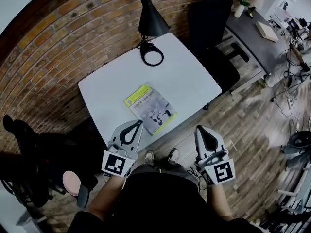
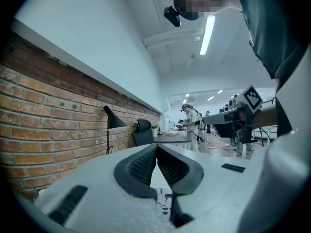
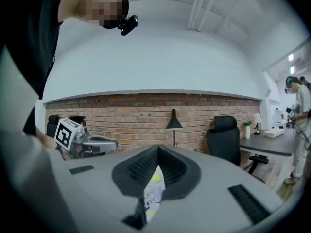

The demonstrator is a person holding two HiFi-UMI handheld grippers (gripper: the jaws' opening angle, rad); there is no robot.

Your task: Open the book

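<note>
A closed book [image 1: 150,109] with a yellow-green and white cover lies flat on the white table [image 1: 112,86], near its front corner. My left gripper [image 1: 141,123] is shut with nothing in it, its tips just at the book's near left edge. The right gripper [image 1: 199,128] is also shut and holds nothing; it is off the table's front edge, to the right of the book. In the left gripper view the jaws [image 2: 156,147] meet at the tip. In the right gripper view the closed jaws [image 3: 158,148] show a strip of the book's cover [image 3: 152,194] through the gap below them.
A black desk lamp [image 1: 149,17] stands at the table's far edge, its round base [image 1: 152,55] on the top. A black office chair [image 1: 210,13] is behind the table, with a grey desk [image 1: 255,40] to the right. A brick wall runs along the left.
</note>
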